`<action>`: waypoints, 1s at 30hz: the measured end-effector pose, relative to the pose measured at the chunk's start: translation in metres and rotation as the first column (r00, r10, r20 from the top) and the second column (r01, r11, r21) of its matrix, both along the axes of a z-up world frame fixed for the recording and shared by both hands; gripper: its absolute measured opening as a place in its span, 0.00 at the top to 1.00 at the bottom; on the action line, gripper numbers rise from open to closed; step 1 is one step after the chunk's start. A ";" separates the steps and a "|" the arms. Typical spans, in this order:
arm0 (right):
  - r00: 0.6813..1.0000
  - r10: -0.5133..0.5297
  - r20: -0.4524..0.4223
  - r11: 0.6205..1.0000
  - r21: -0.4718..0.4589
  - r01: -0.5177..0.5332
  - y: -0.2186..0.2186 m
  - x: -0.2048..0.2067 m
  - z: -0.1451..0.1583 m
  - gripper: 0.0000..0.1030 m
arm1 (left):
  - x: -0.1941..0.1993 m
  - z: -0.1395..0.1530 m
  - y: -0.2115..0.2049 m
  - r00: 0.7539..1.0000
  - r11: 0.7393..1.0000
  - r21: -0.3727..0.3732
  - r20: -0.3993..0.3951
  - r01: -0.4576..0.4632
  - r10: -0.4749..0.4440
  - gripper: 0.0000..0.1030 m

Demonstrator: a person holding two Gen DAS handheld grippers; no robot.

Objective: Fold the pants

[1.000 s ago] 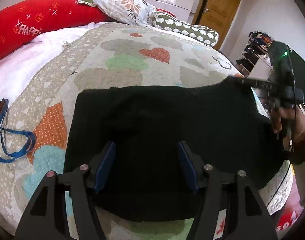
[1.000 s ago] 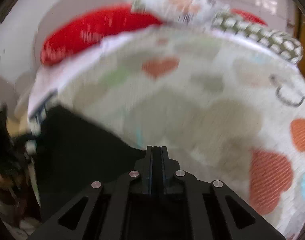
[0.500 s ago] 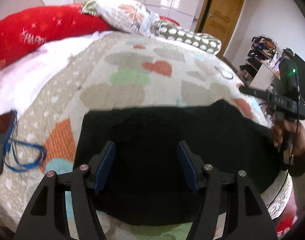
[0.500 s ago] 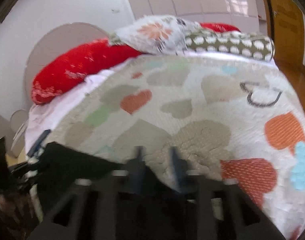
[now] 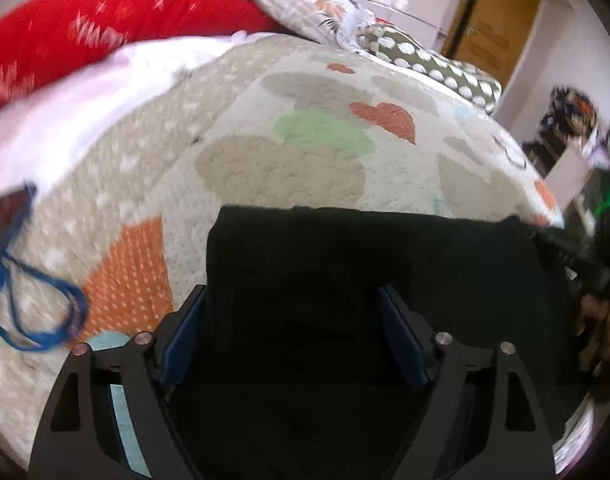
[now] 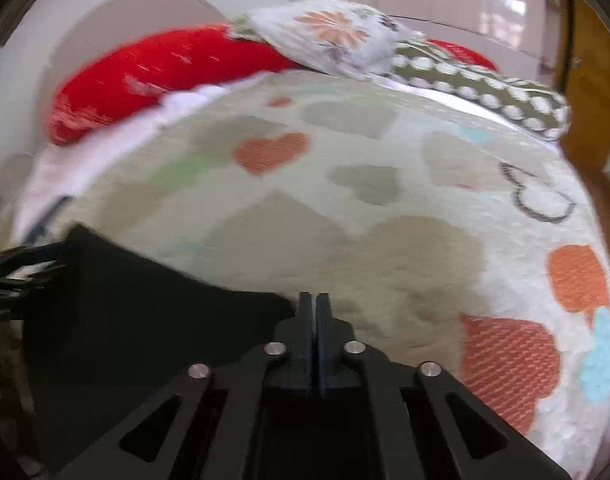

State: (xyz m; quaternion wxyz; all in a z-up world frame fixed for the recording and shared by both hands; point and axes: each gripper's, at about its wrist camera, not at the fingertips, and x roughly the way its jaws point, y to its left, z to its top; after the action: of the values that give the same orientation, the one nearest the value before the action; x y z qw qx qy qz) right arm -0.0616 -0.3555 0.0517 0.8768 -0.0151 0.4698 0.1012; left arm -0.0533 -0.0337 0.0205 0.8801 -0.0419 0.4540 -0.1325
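So the black pants (image 5: 345,280) are lying folded into a wide rectangle near the front edge of the bed (image 5: 289,176), on top of the heart-pattern quilt. My left hand-held gripper (image 5: 293,332) is hovering right over them with its blue-padded fingers (image 5: 185,336) spread wide apart, nothing between them except the fabric below. My right hand-held gripper (image 6: 314,312) has its fingers pressed together; the right corner of the pants reaches up to the tips, but I honestly can't tell whether any cloth is pinched in there. From the left camera that right gripper is just a dark blur at the right end of the pants. A blue cord (image 5: 33,312) sits on the quilt well off to the left. Up at the head of the bed there's a long red pillow (image 6: 165,68), a floral one (image 6: 337,40) and a green polka-dot one (image 6: 485,96).
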 end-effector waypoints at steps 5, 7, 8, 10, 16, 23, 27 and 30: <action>0.999 -0.025 0.035 0.995 0.102 0.022 -0.011 -0.016 0.021 0.95 | -0.014 0.020 -0.003 1.000 1.000 0.016 0.028 0.013 -0.013 0.19; 0.998 -0.010 0.055 0.991 0.132 0.002 -0.011 -0.034 0.041 0.83 | -0.021 0.031 -0.003 0.999 1.000 0.001 0.050 0.016 -0.016 0.19; 0.998 0.008 0.061 0.989 0.144 -0.017 -0.008 -0.044 0.049 0.69 | -0.025 0.038 -0.003 0.998 1.000 -0.010 0.065 0.017 -0.017 0.19; 0.995 0.068 0.079 0.981 0.174 -0.081 0.004 -0.076 0.064 0.54 | -0.033 0.051 -0.005 0.995 0.999 -0.038 0.093 0.033 -0.029 0.19; 0.991 0.136 0.019 0.974 0.181 -0.137 0.039 -0.132 0.043 0.54 | -0.061 0.066 -0.035 0.983 0.990 -0.071 0.146 0.124 -0.113 0.19; 1.000 0.017 -0.010 0.979 0.204 -0.014 -0.002 -0.170 0.022 0.55 | -0.078 0.037 -0.085 0.969 0.971 0.083 0.087 0.224 -0.231 0.18; 0.989 -0.140 0.048 0.971 0.201 0.127 -0.062 -0.202 0.062 0.44 | -0.086 0.062 -0.089 0.960 0.970 0.069 0.147 0.231 -0.239 0.18; 0.955 -0.284 0.086 0.950 0.157 0.268 -0.114 -0.230 0.084 0.40 | -0.088 0.081 -0.094 0.950 0.966 0.028 0.179 0.255 -0.256 0.18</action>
State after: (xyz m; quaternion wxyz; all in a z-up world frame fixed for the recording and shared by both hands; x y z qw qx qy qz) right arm -0.2917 -0.4699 0.1359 0.9051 0.1087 0.4109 0.0102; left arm -0.1409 -0.1272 0.1019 0.8932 0.0316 0.3742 -0.2474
